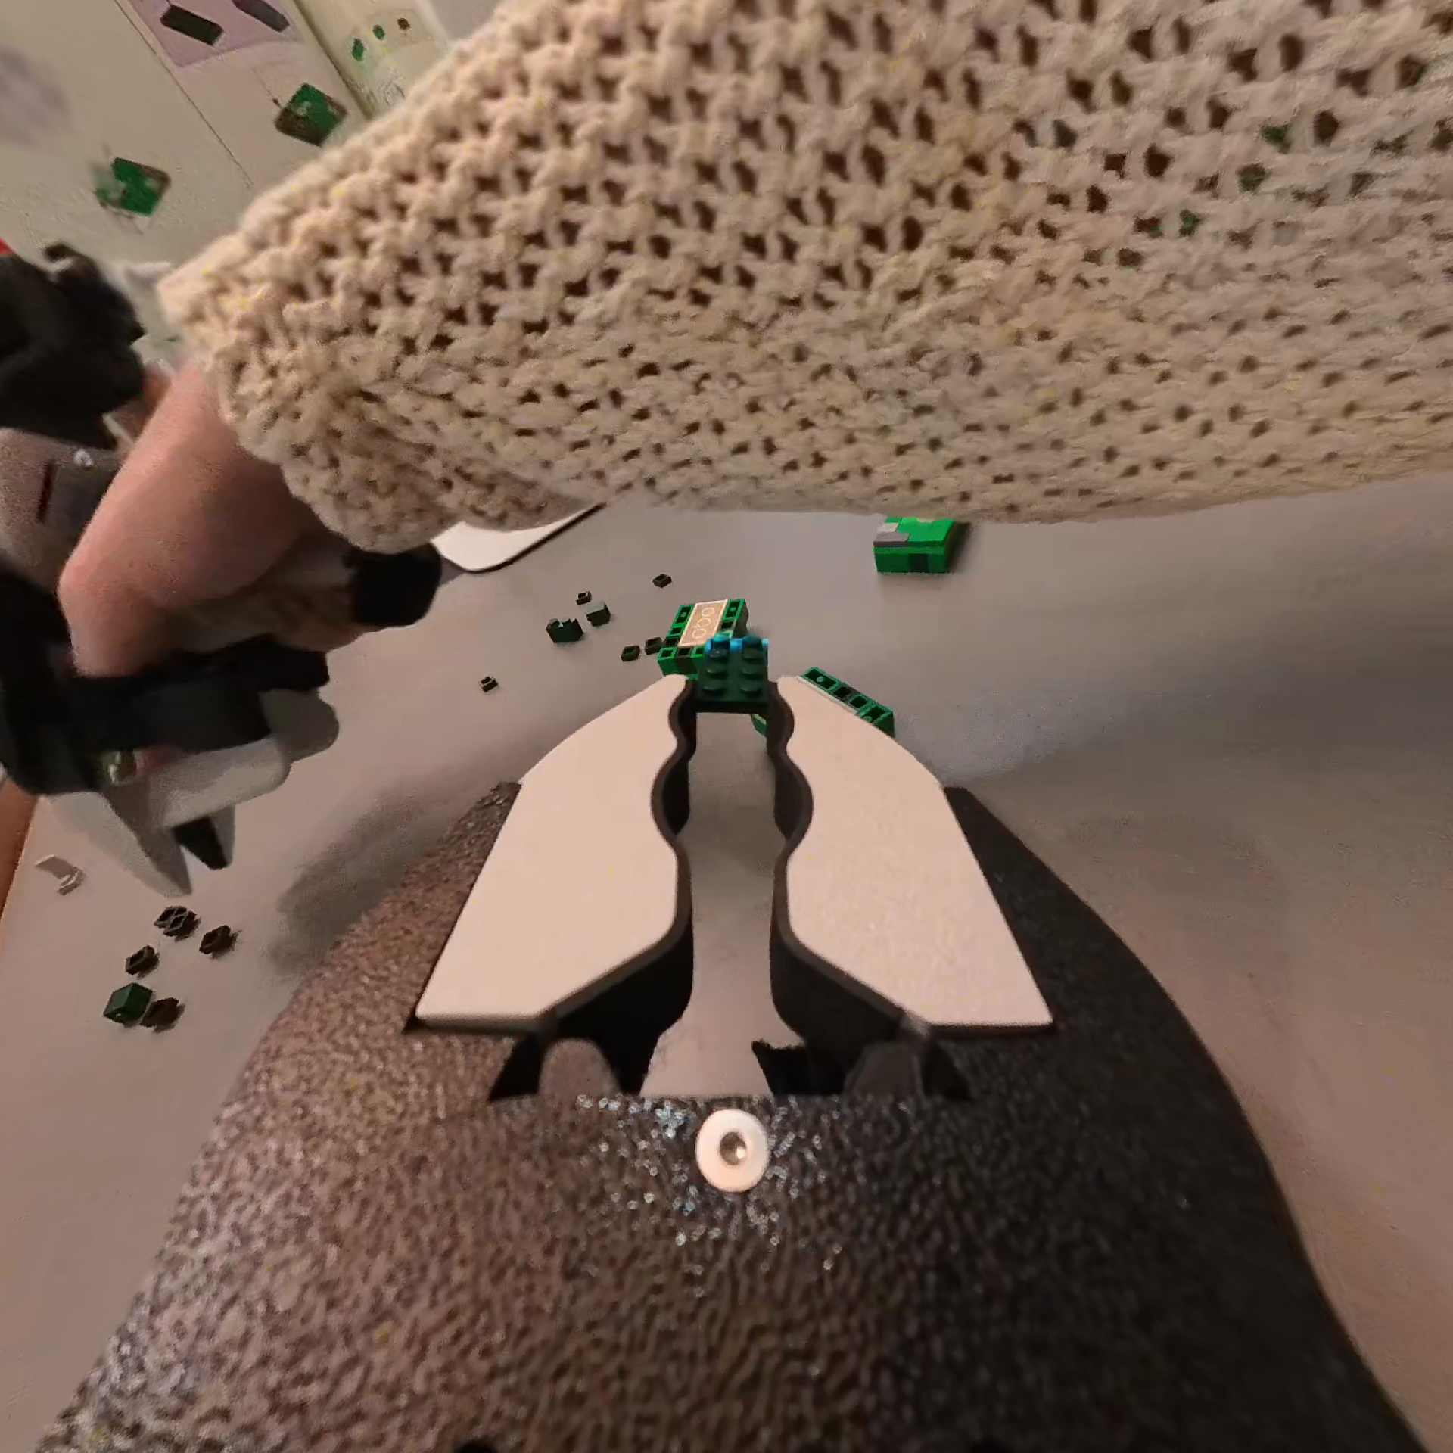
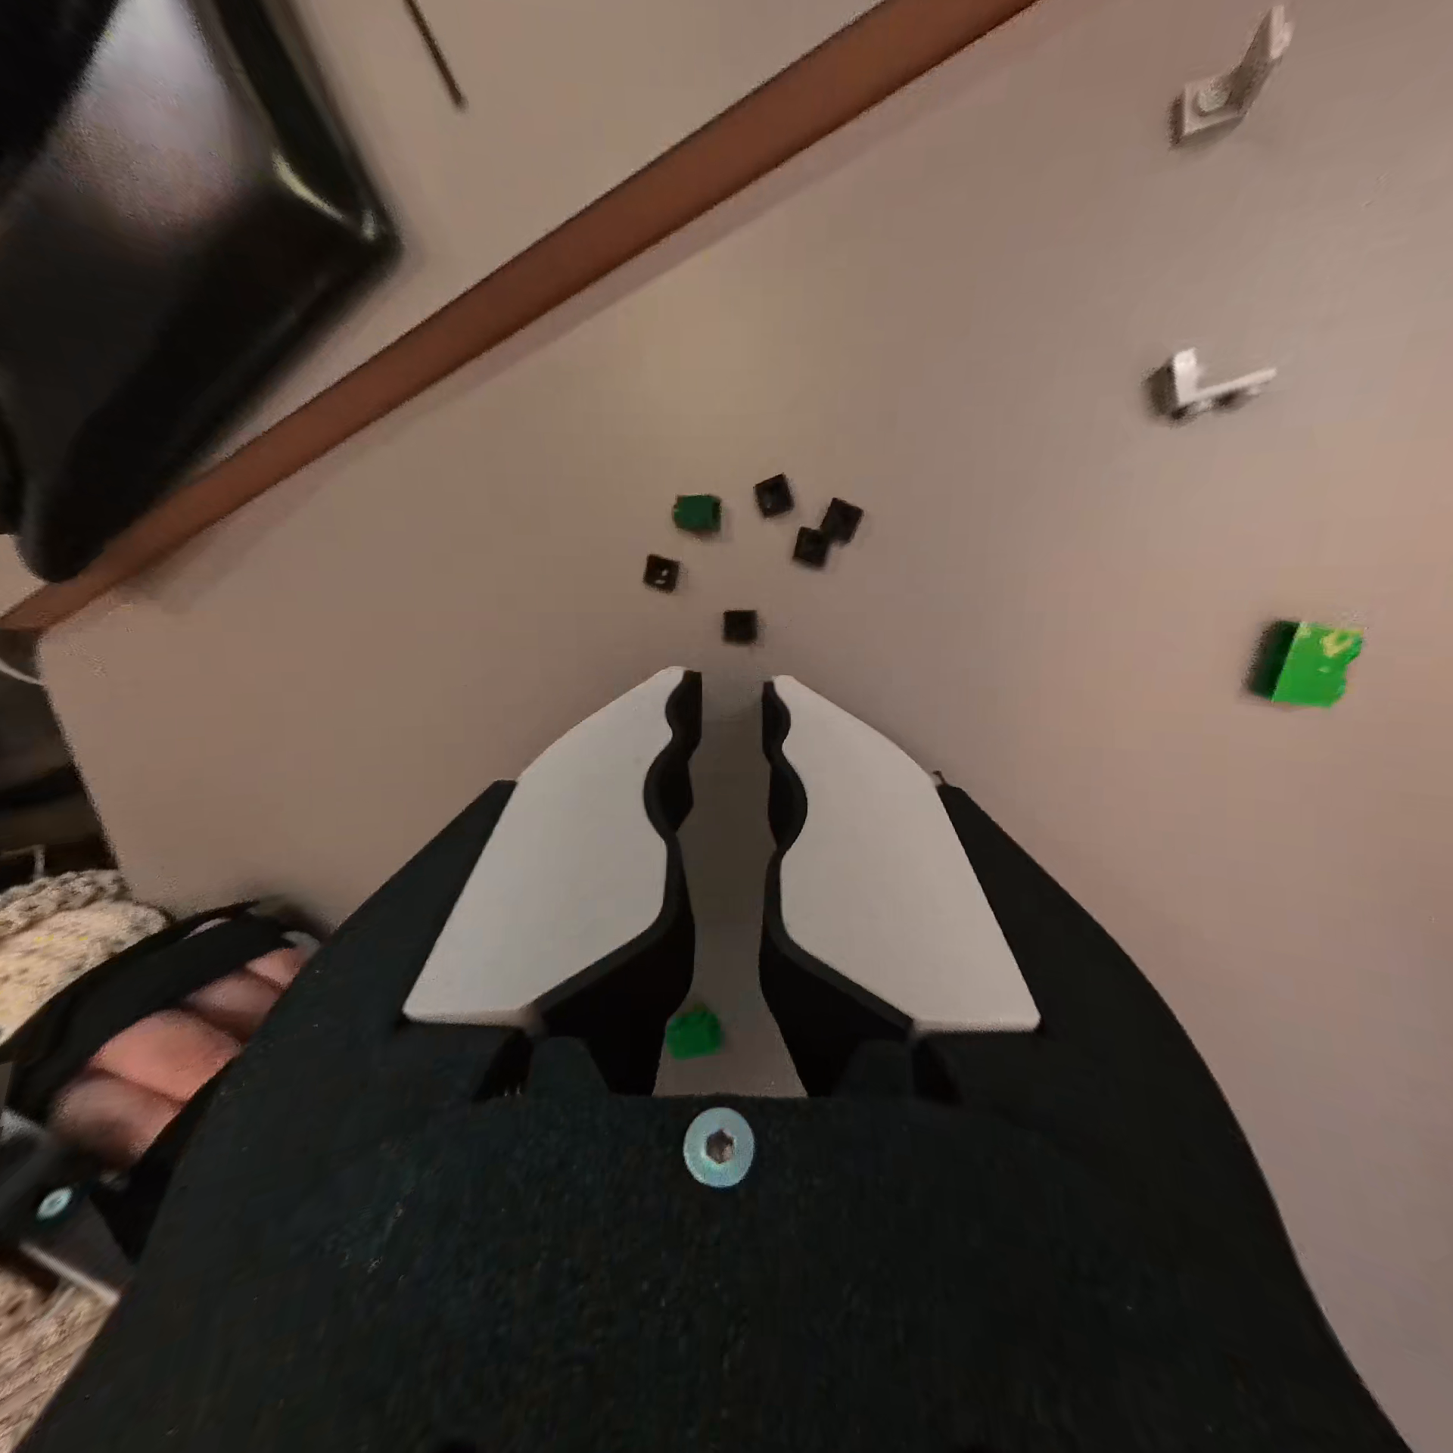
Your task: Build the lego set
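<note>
table: smooth grey-beige top (image 1: 1179, 786) with a brown wooden edge (image 2: 550, 283) | chair: black shiny seat (image 2: 157, 259) just past the table edge | floor: pale, seen beside the chair | paper: white sheets (image 1: 196, 71) lying at the far end | light: soft and warm

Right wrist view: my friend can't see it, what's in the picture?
The open, empty right gripper hovers over a pale table, pointing at small black Lego pieces and a little green one. A bigger green brick lies to the right.
</note>
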`<state>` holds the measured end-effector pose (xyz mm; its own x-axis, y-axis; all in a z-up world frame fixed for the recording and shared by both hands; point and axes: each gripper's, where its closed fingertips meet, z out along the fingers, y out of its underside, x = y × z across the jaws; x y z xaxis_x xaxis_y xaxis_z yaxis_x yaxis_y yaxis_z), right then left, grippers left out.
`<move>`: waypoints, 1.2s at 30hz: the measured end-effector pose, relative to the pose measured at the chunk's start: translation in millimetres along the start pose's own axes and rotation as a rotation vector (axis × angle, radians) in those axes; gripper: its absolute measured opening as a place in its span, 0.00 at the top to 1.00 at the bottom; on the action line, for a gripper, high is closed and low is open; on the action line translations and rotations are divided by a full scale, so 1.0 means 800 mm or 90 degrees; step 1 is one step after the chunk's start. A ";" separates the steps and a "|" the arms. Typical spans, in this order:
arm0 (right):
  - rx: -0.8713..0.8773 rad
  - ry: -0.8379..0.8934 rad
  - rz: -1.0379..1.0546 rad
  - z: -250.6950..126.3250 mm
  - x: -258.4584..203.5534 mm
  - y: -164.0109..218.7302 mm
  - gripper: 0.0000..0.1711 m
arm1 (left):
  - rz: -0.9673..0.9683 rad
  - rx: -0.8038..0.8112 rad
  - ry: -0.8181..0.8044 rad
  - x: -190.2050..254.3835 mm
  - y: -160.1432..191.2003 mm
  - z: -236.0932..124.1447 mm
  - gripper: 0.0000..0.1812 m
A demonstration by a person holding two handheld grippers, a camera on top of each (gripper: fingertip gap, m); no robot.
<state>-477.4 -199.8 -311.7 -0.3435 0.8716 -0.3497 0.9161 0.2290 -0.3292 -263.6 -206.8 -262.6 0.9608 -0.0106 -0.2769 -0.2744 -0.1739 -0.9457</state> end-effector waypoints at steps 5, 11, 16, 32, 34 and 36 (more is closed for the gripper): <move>-0.037 -0.020 0.016 0.017 -0.003 -0.008 0.89 | 0.000 -0.003 0.004 0.001 0.001 0.001 0.91; -0.085 0.028 -0.022 0.029 0.006 -0.005 0.90 | 0.002 -0.004 0.007 0.002 0.001 0.002 0.91; -0.088 0.044 -0.051 0.034 0.004 -0.009 0.96 | -0.009 0.003 0.006 0.000 -0.001 0.000 0.91; 0.138 -0.069 -0.203 -0.050 -0.069 0.041 0.96 | -0.017 0.012 0.001 -0.002 -0.003 -0.002 0.91; 0.229 -0.169 -0.214 -0.085 -0.107 0.068 0.96 | -0.029 0.023 -0.006 -0.006 -0.005 -0.004 0.91; 0.318 -0.236 -0.230 -0.117 -0.136 0.099 0.96 | -0.054 0.051 -0.006 -0.008 -0.012 -0.009 0.91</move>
<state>-348.3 -236.1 -217.7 -0.7365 0.5535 -0.3889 0.5582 0.1724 -0.8116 -267.0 -212.3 -250.5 0.9804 0.0094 -0.1970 -0.1953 -0.0943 -0.9762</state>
